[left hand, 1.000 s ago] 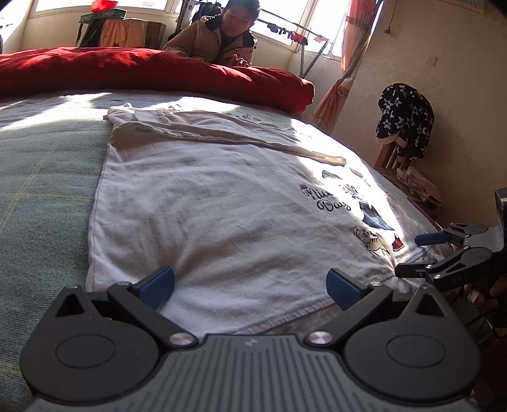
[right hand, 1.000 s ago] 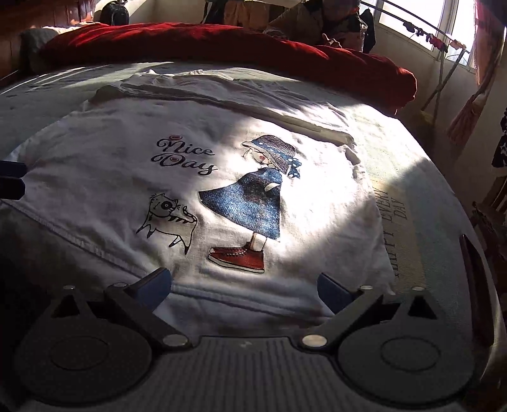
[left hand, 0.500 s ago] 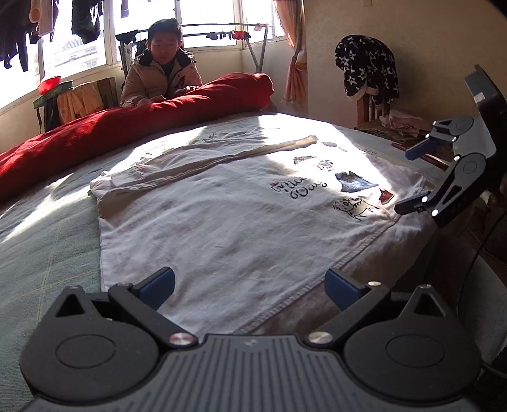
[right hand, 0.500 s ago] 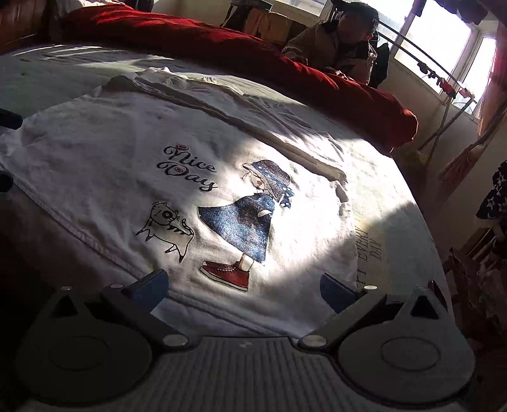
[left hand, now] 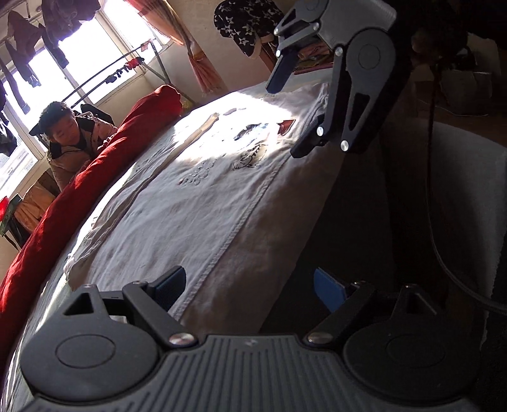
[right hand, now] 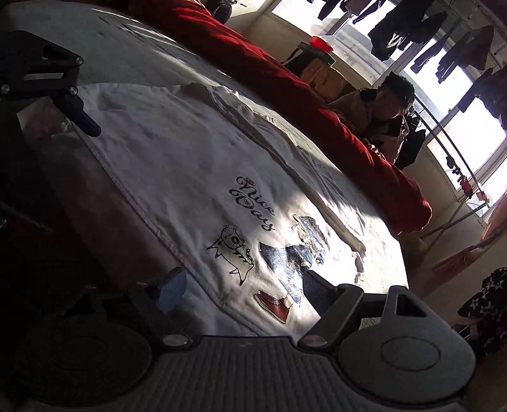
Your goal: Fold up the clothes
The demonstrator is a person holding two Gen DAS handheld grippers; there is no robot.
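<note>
A white T-shirt [left hand: 196, 202] with a "Nice Day" girl-and-cat print [right hand: 253, 206] lies spread flat on the bed, sleeves folded in, its hem hanging over the near edge. My left gripper [left hand: 250, 285] is open, rolled to one side, its jaws straddling the hem at the shirt's left end. My right gripper [right hand: 244, 285] is open, tilted the other way, straddling the hem by the printed red shoe. Each gripper shows in the other's view: the right one [left hand: 285, 104] and the left one [right hand: 76, 111], both open and empty.
A red duvet [left hand: 95, 164] is rolled along the far side of the bed. A person [right hand: 383, 107] in a tan jacket sits behind it by the window. A drying rack [left hand: 133, 69] and a chair with a star-print garment [left hand: 247, 28] stand beyond the bed.
Both grippers have rolled sideways and dropped to the near bed edge, closing in on the shirt's hem. Both stay open. The shirt has not moved.
</note>
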